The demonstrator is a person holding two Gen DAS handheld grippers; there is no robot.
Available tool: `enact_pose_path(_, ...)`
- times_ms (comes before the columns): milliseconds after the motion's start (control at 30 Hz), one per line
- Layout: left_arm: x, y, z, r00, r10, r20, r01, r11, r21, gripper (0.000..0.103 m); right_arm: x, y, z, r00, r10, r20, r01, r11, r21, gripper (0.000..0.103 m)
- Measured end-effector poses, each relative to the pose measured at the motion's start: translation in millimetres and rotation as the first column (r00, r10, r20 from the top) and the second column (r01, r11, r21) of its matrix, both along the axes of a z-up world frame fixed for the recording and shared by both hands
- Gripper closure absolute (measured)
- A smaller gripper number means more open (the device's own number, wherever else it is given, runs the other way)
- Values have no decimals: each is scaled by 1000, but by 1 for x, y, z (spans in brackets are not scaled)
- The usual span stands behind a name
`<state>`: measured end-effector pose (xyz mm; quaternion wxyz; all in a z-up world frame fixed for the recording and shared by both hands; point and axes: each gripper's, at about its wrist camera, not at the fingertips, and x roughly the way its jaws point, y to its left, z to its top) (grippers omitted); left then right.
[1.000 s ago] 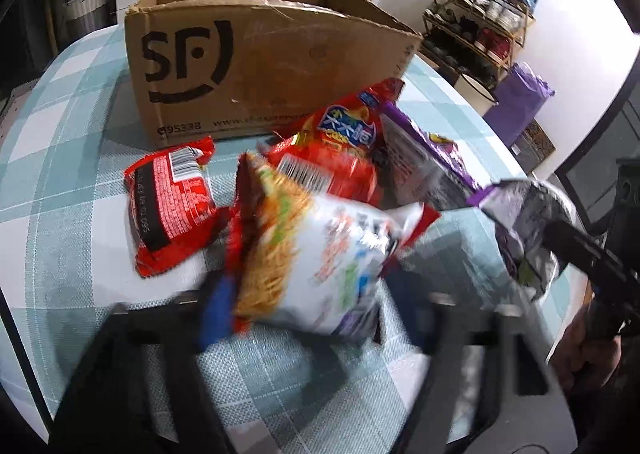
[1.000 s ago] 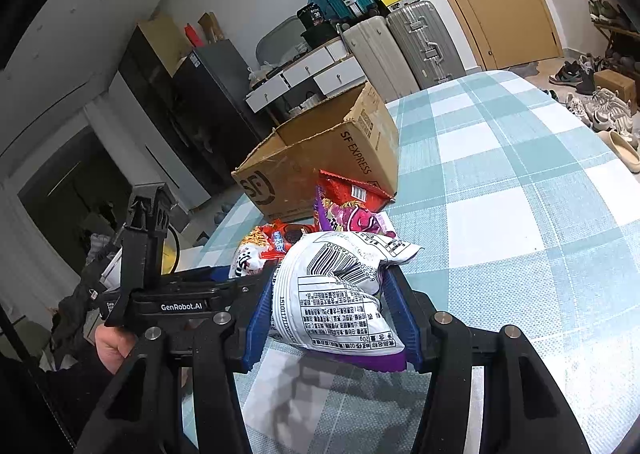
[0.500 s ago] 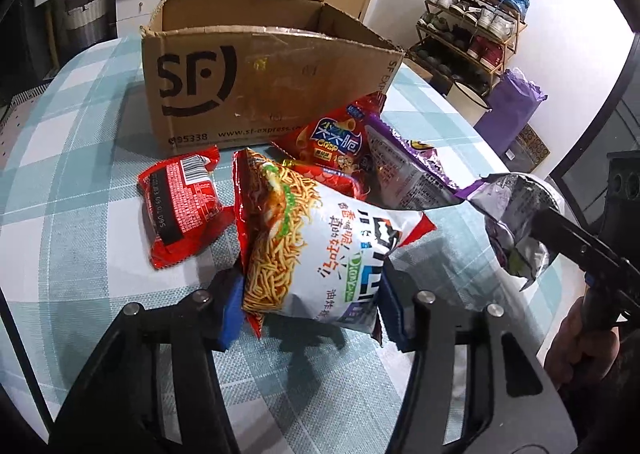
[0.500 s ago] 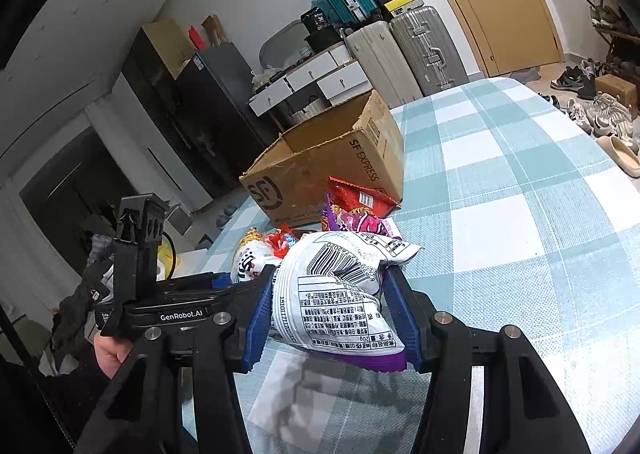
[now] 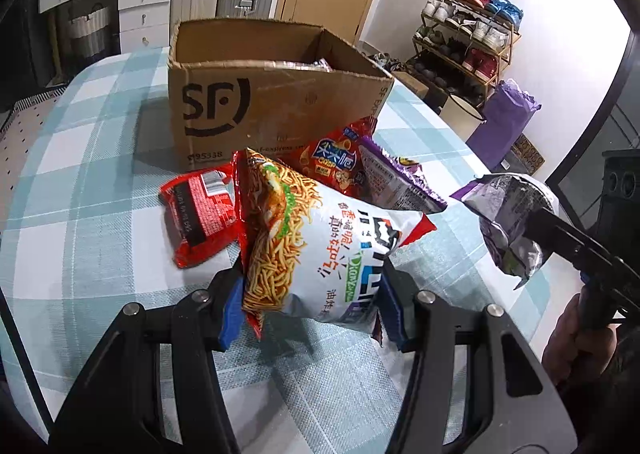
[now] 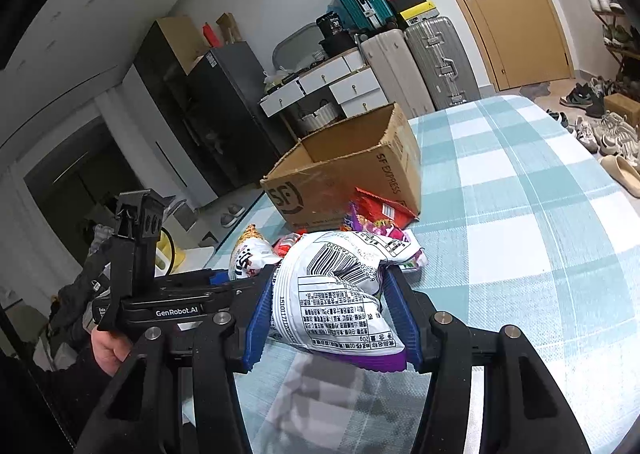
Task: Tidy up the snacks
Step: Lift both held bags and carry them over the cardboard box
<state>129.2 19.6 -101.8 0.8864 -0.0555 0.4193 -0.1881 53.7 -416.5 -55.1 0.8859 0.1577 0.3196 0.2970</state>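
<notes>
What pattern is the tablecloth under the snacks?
The tablecloth is a teal and white check, shown best in the right wrist view.

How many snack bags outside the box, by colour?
Red: 2, the flat red bag and the red chip bag.
Purple: 2, one on the table, one in the right claw.
White noodle bag in the left claw: 1.
Total: 5.

On the counter (image 5: pixel 80 182) the cardboard box (image 5: pixel 276 94) stands farthest back, open at the top. Loose snack packets lie just before its front wall: one packet (image 5: pixel 200 218) to the left, two more (image 5: pixel 336 162) (image 5: pixel 396 182) leaning together to the right. The noodle bag (image 5: pixel 316 250) sits nearest, between the left fingers (image 5: pixel 232 310), overlapping the packets behind it
</notes>
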Motion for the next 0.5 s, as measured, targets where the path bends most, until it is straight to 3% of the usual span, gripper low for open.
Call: enact_pose_path(500, -10, 22, 51, 997, 7, 82, -3, 999, -51, 50, 3, 26, 38, 996, 51, 74, -48, 998, -48, 49)
